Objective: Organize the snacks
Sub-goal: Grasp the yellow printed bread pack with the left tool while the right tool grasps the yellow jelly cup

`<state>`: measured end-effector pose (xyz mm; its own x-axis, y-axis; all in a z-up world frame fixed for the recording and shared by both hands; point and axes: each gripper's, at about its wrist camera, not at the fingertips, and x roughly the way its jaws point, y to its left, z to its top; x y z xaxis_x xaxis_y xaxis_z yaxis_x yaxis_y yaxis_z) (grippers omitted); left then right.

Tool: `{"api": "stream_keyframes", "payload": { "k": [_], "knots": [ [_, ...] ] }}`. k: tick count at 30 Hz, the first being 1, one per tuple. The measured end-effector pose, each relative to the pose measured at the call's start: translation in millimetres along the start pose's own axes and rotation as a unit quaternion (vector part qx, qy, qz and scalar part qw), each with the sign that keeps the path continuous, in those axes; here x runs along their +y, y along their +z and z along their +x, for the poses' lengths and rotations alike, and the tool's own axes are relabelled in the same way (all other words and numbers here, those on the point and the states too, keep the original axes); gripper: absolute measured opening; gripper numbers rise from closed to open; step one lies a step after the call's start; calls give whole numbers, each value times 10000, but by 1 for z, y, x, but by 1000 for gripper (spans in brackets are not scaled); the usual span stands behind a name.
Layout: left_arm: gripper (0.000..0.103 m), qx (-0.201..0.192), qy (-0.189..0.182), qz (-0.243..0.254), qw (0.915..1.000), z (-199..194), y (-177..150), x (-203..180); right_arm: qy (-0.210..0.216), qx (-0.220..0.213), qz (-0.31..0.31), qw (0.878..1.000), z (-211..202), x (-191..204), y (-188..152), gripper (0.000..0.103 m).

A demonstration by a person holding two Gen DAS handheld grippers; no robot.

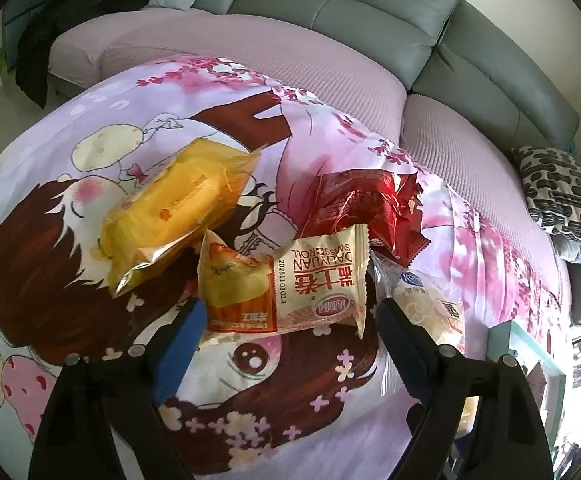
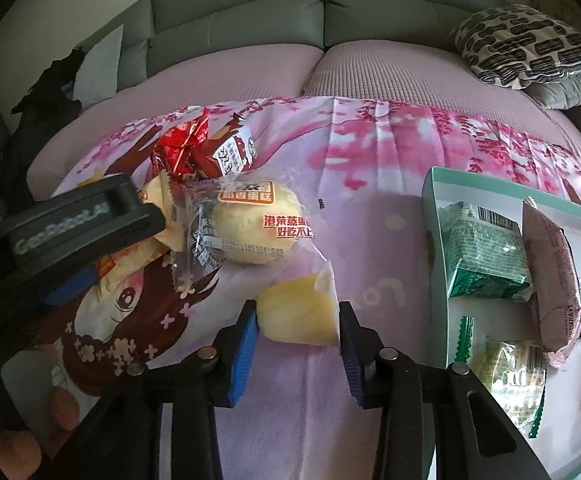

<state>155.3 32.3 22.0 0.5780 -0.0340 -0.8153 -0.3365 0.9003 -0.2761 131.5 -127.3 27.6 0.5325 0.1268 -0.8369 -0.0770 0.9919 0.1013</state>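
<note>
A: We start at our right gripper (image 2: 298, 320): its 2 blue pads (image 2: 244, 344) sit narrowly set on either side of a pale yellow cake packet (image 2: 300, 314), touching its ends, so we judge it gripped.

B: And our left gripper (image 1: 290, 316)? Its jaws stand wide, the swiss roll packet (image 1: 290, 286) lying between them, and neither pad looks to press on it yet (the left pad (image 1: 182, 344) sits just beside the wrapper's corner).

A: Outward from there: a yellow packet (image 1: 178, 212) lies up-left of the swiss roll, a red packet (image 1: 364, 204) behind it, and a clear-wrapped steamed cake (image 2: 250, 228) just to its right, all crowded on the cartoon blanket (image 1: 250, 400).

B: The teal box (image 2: 436, 240) on our right already holds 1 green packet (image 2: 486, 256) and 1 pink packet (image 2: 554, 288), among others.

A: What could go wrong, in our view?

B: The swiss roll overlaps its neighbours, so closing on it may drag the clear wrapper along. The right packet is soft; squeezing harder could crush it, and its slippery film could slide out on the way over the box wall.
</note>
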Motion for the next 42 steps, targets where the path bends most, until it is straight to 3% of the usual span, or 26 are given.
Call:
{"api": "stream_keyframes", "payload": {
  "k": [6,19,31,42],
  "knots": [
    [87,-55,184,35,9998,10,-1,0,8,12,21,10000,1,0,-1,41],
    [87,-233,220,154,9994,14,-3,0,43,47,-26,10000,2,-1,-1,41],
    [70,-162,141,230,9995,6,-3,0,278,-14,222,9994,-5,-11,1,41],
    [67,-110,2,207,9997,-9,-1,1,295,-247,344,9987,-22,-17,3,41]
  ]
}}
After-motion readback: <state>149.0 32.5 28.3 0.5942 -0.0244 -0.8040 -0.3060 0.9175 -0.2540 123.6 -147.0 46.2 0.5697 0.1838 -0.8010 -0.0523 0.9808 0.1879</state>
